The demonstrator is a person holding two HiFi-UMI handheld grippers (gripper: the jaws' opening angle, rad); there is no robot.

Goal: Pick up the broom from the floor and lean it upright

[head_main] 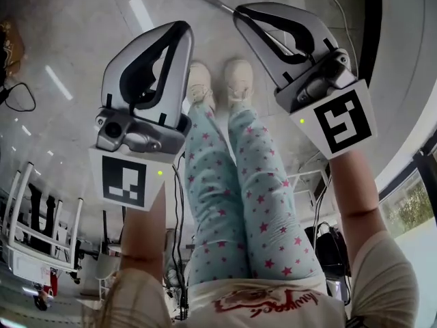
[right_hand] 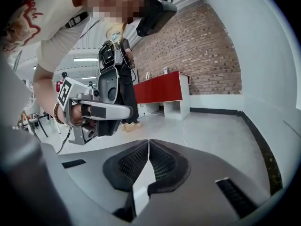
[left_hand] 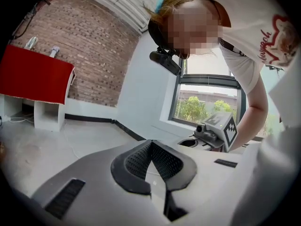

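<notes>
In the head view a thin metal rod, apparently the broom's handle (head_main: 208, 0), lies on the pale floor beyond the person's shoes (head_main: 218, 80). Its lower stretch runs behind my right gripper, and no brush head shows. My left gripper (head_main: 183, 27) is held over the left leg, shut with nothing in it. My right gripper (head_main: 239, 11) hangs over the right leg, also shut and empty. The left gripper view shows the left gripper's pads (left_hand: 150, 142) meeting at the tip. The right gripper's pads (right_hand: 149, 141) meet the same way in the right gripper view. Neither gripper touches the handle.
A red counter (left_hand: 35, 76) stands against a brick wall (right_hand: 211, 55). A window (left_hand: 207, 105) is set in the white wall. White chair frames (head_main: 34, 217) and a black cable (head_main: 20, 98) lie at the left. Another person (right_hand: 123, 86) stands near the counter.
</notes>
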